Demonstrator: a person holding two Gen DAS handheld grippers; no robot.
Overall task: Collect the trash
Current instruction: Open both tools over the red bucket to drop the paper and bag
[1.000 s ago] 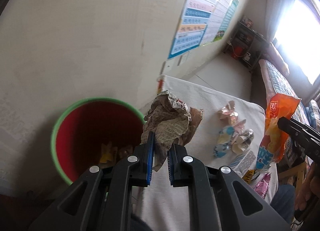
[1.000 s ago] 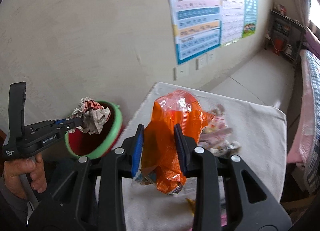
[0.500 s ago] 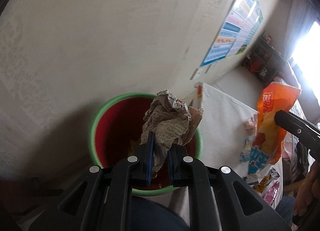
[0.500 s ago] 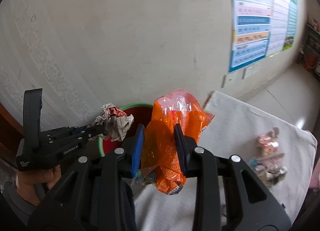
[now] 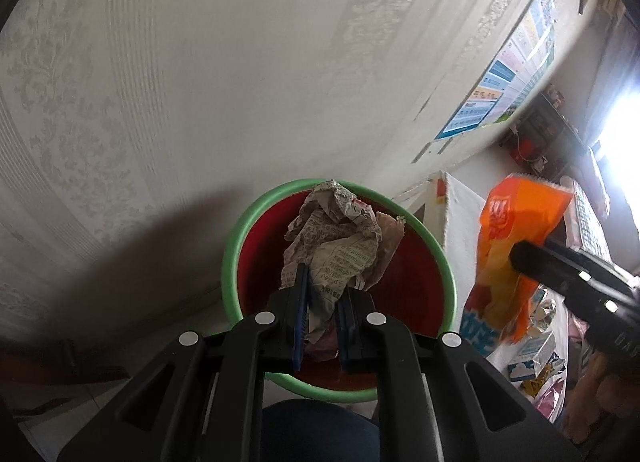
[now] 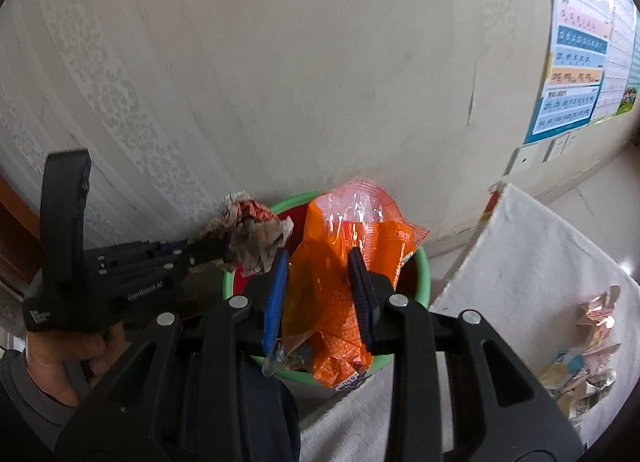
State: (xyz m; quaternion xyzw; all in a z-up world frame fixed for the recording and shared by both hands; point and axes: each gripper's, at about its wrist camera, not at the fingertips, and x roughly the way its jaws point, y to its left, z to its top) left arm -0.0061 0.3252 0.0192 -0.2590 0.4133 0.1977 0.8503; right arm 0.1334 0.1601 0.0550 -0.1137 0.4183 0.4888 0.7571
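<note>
crumpled newspaper (image 5: 336, 250) is clamped tight between the fingers of the left gripper (image 5: 323, 316), hanging over the mouth of the bin (image 5: 240, 238), a red tub with a green rim standing against the wall. the wad hides most of the inside of the bin, and whatever lies at the bottom is too dark to make out. in the right wrist view the same wad (image 6: 256, 236) sits at about ten o'clock from the bin (image 6: 422, 274), held by the left gripper (image 6: 208, 252), with the hand (image 6: 72, 346) on its handle partly cut off at the edge.

the right gripper (image 6: 320, 298) is clenched on an orange snack bag (image 6: 332, 302), which blocks nearly all of the bin behind it; only arcs of green rim show. in the left wrist view that bag (image 5: 508, 254) hangs at three o'clock from the bin, the right gripper's (image 5: 516, 258) fingers mostly hidden behind it.

counted: one bin, one wad, one bag, two grippers. at four o'clock in the right wrist view a heap of wrappers (image 6: 588, 358) lies on a white cloth (image 6: 520, 262), too jumbled and cut off to count. one poster (image 6: 576, 61) hangs on the wall, clipped by the frame.
</note>
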